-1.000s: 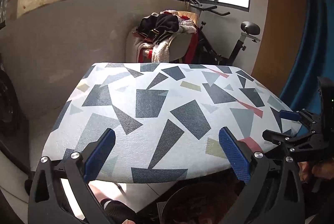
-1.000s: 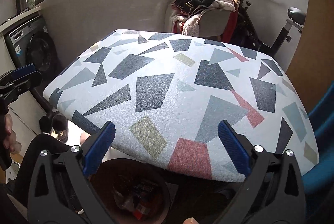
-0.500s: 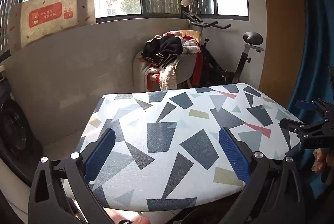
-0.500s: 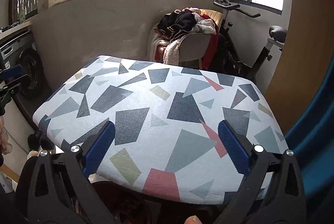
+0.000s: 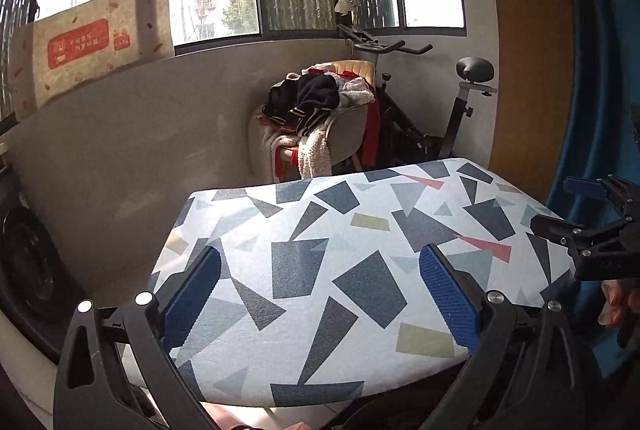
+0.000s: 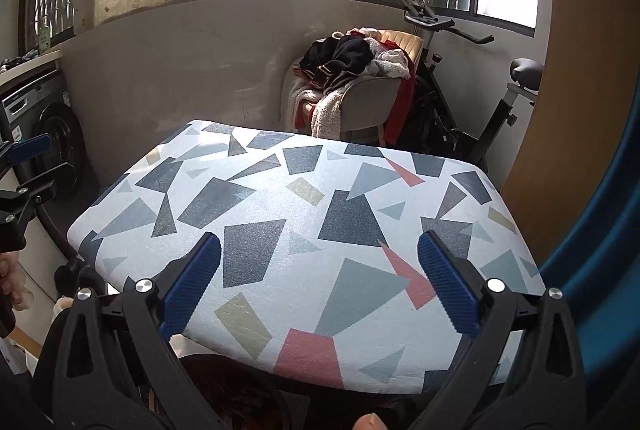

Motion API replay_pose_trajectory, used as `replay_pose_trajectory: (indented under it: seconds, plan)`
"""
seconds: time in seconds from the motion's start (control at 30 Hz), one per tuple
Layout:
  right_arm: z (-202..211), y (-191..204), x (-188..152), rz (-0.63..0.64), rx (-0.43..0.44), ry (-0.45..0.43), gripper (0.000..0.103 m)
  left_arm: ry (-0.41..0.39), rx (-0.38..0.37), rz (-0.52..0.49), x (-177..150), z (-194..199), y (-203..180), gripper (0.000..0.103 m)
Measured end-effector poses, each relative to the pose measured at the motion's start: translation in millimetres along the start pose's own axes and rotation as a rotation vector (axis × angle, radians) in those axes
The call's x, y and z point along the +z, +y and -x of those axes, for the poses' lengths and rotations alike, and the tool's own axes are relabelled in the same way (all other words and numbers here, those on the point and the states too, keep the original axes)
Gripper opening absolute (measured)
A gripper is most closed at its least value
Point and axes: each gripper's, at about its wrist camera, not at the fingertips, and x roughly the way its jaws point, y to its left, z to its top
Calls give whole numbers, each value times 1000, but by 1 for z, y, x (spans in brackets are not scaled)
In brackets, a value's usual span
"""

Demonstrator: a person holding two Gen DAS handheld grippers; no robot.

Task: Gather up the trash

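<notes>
no trash visible on table (image 5: pixel 304 270), patterned top bare; collecting looks finished or nearly so. dark round bin (image 6: pixel 240 398), partly hidden under table edge at 6 o'clock. left gripper (image 5: pixel 320 294) and right gripper (image 6: pixel 320 282) held level above near edge, both wide open, empty.
</notes>
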Motion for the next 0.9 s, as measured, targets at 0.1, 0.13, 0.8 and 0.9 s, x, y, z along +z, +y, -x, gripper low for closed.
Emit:
replay_pose_trajectory:
  seconds: [0.1,0.13,0.8,0.9]
  plan:
    - [1,2,0,2,3,-2,97,-5,-1,0,0,2,-1,97]
    - [2,2,0,4,3,-2,97,-8,-2,4,0,2,-1,97]
    - [3,-3,2,-6,-8,-8,97,3,-12,3,-1,-1,-7,97]
    - [4,-5,1,-10,-12,-9,97,9,-13,3,-2,-2,-9,97]
